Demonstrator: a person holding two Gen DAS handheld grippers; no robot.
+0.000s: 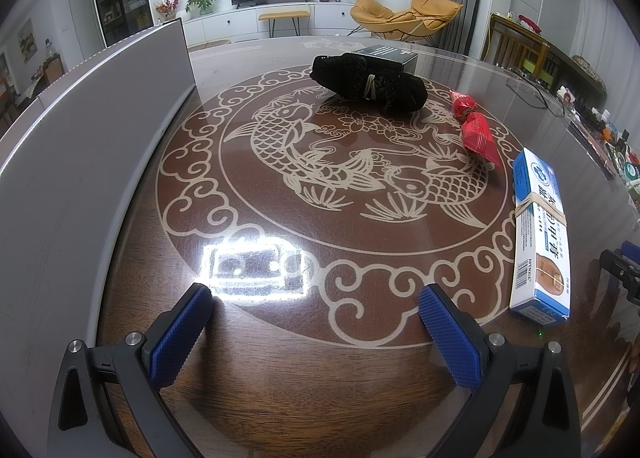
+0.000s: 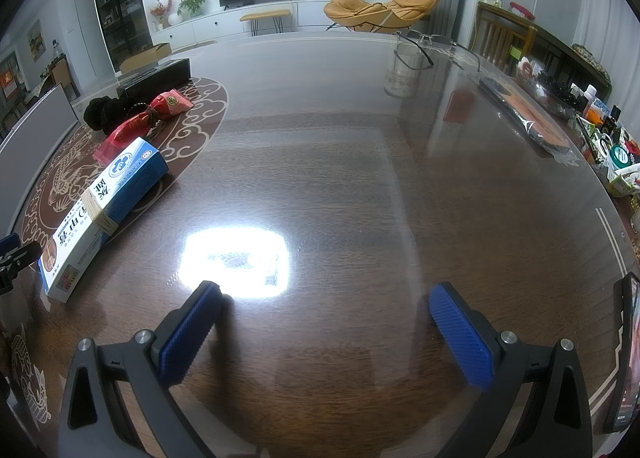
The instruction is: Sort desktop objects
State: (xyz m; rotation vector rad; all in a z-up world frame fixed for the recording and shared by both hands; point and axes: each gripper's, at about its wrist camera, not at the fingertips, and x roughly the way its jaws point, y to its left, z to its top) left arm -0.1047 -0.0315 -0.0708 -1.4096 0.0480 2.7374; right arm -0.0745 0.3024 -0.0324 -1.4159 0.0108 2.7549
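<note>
A blue and white box (image 1: 541, 232) bound with rubber bands lies at the right of the left wrist view, and the same box (image 2: 105, 212) shows at the left of the right wrist view. Beyond it lie a red wrapped packet (image 1: 474, 128) (image 2: 136, 124), a black fuzzy bundle (image 1: 370, 82) (image 2: 106, 108) tied with a band, and a black box (image 1: 386, 56) (image 2: 154, 80). My left gripper (image 1: 316, 302) is open over the fish pattern, holding nothing. My right gripper (image 2: 324, 300) is open over bare wood, right of the box.
A tall grey panel (image 1: 92, 130) stands along the left of the table (image 2: 360, 162). Glasses (image 2: 424, 44), a glass jar (image 2: 402, 72) and a wrapped flat object (image 2: 524, 118) lie at the far right. A phone (image 2: 624, 354) stands at the right edge. Clutter lines the right rim.
</note>
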